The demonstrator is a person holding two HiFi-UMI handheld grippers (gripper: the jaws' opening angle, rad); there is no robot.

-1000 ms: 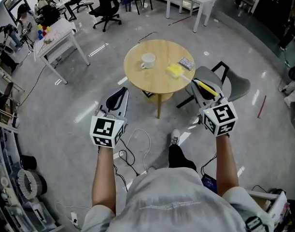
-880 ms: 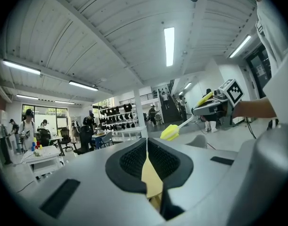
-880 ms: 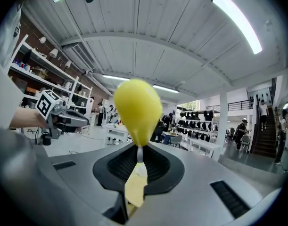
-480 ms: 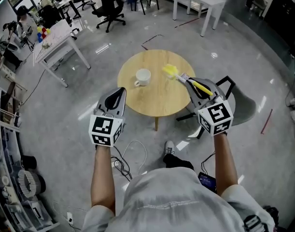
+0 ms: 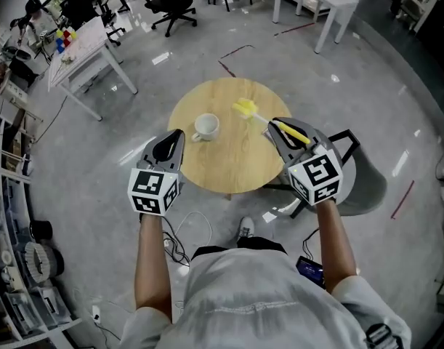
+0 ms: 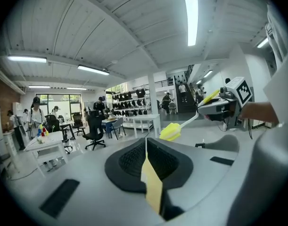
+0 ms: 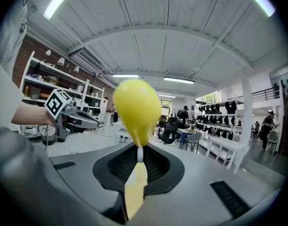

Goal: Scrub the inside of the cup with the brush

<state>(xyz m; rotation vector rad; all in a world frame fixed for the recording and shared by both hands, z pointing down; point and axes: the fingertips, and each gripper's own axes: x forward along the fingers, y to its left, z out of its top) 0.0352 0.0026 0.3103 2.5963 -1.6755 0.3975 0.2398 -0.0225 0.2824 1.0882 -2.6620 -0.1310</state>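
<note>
**Operator:** Head view first. How far along am I?

**Spotter:** You have the brush (image 5: 244, 109) in hand, but no scrubbing has begun. The cup (image 5: 206, 126) stands upright on the round desk (image 5: 229, 167), and nothing touches it. Your right gripper (image 5: 275, 126) holds the brush by its handle. The yellow head is near the cup, to its right, but not in it. Your left gripper (image 5: 176, 135) hovers at the desk's left edge, near the cup but apart from it.

**Operator:** And the left gripper view?

**Spotter:** Your fingers (image 6: 129, 160) are pressed flat together with nothing between them. The cup doesn't show here. The brush head sits ahead and to the right, sticking out of your right gripper.

**Operator:** Right gripper view?

**Spotter:** Those fingers are clamped on the thin handle, and the yellow head stands out straight ahead of them. Your left gripper shows off to the left. There's no cup in this view either.

**Operator:** So what's left?

**Spotter:** As I read it, nearly all of it. Only the pick-up is done. You likely need to steady the cup, and for that you'd have to spread the left fingers first. Then you lower the head inside and work it round the wall and bottom.
</note>
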